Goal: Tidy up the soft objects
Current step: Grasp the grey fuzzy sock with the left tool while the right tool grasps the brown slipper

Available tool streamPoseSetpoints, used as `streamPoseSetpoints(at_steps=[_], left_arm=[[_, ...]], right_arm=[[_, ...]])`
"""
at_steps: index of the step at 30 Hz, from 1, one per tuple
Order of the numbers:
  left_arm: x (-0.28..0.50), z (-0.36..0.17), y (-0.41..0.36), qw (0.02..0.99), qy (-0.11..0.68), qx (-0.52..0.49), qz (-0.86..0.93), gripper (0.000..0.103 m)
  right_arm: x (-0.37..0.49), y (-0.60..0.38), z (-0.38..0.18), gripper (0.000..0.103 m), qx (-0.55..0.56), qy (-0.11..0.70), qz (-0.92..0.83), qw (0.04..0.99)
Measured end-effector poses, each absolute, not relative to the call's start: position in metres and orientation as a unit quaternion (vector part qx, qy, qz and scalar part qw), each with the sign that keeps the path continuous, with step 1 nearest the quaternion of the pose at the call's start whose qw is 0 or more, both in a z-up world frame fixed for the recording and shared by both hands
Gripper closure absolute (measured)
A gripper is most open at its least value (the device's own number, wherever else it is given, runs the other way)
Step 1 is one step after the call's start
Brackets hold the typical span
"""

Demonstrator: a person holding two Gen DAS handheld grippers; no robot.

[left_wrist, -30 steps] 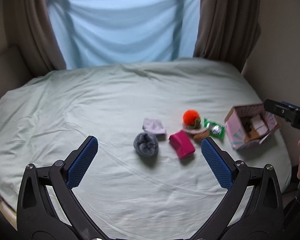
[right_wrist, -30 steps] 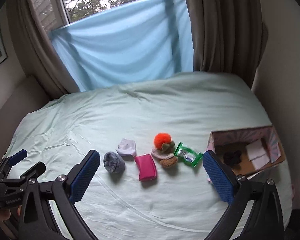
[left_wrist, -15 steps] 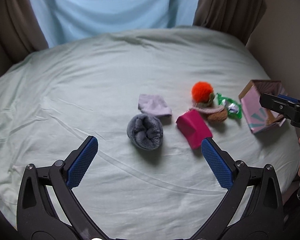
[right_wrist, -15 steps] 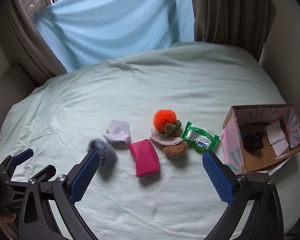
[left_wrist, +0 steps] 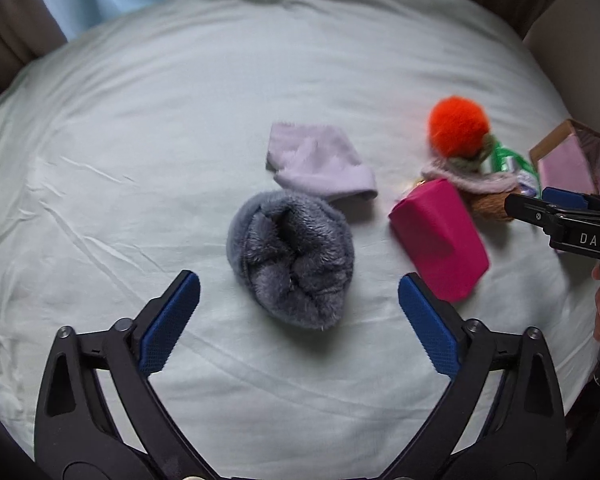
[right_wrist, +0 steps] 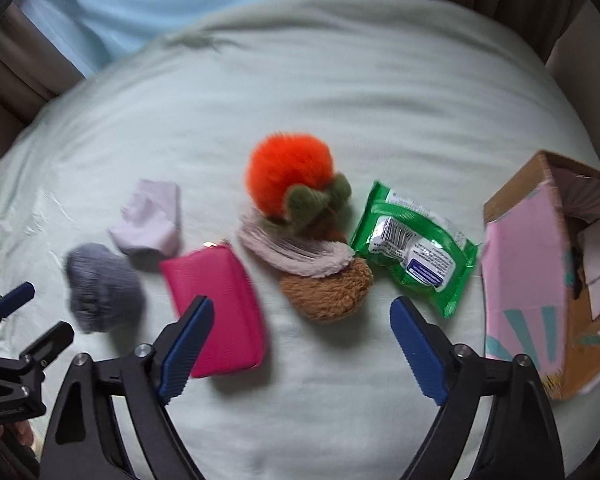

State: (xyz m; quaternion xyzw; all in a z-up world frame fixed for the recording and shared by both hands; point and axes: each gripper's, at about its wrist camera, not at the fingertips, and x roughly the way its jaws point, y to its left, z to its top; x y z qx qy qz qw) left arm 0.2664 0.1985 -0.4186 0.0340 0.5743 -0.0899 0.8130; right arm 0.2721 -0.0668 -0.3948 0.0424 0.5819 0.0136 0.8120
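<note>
Both grippers hang wide and empty over the bed point(left_wrist: 180, 120), but the left gripper point(left_wrist: 299, 312) is nearer the grey fluffy sock ball point(left_wrist: 292, 258), which lies dead ahead between its spread fingers, while the right gripper point(right_wrist: 300, 336) faces the brown plush point(right_wrist: 328, 288).

Rolled sock point(left_wrist: 292, 260) before folded sock point(left_wrist: 320, 168); pouch point(left_wrist: 440, 240) right; box point(right_wrist: 548, 264) far right on bed point(left_wrist: 180, 120).
</note>
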Motion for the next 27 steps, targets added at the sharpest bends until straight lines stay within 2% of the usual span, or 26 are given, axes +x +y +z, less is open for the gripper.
streamPoseSetpoints(at_steps=[7, 10, 12, 15, 21, 27], left_arm=[[0.285, -0.444, 0.195, 0.799, 0.594, 0.029, -0.088, 0.008], [0.292, -0.453, 0.192, 0.794, 0.601, 0.028, -0.089, 0.012], [0.297, -0.461, 0.191, 0.785, 0.613, 0.026, -0.085, 0.019], [0.304, -0.472, 0.192, 0.778, 0.623, 0.028, -0.076, 0.032], [0.309, -0.472, 0.193, 0.776, 0.625, 0.036, -0.079, 0.045], [0.307, -0.467, 0.199, 0.779, 0.622, 0.030, -0.076, 0.054]], right_arm=[[0.293, -0.072, -0.429, 0.030, 0.028, 0.611, 0.031, 0.791], [0.299, -0.072, -0.438, 0.035, 0.024, 0.618, 0.032, 0.785], [0.303, -0.071, -0.442, 0.043, 0.023, 0.622, 0.030, 0.782], [0.306, -0.074, -0.446, 0.049, 0.019, 0.625, 0.026, 0.780], [0.312, -0.074, -0.448, 0.057, 0.016, 0.630, 0.026, 0.776], [0.309, -0.076, -0.444, 0.062, 0.030, 0.623, 0.017, 0.781]])
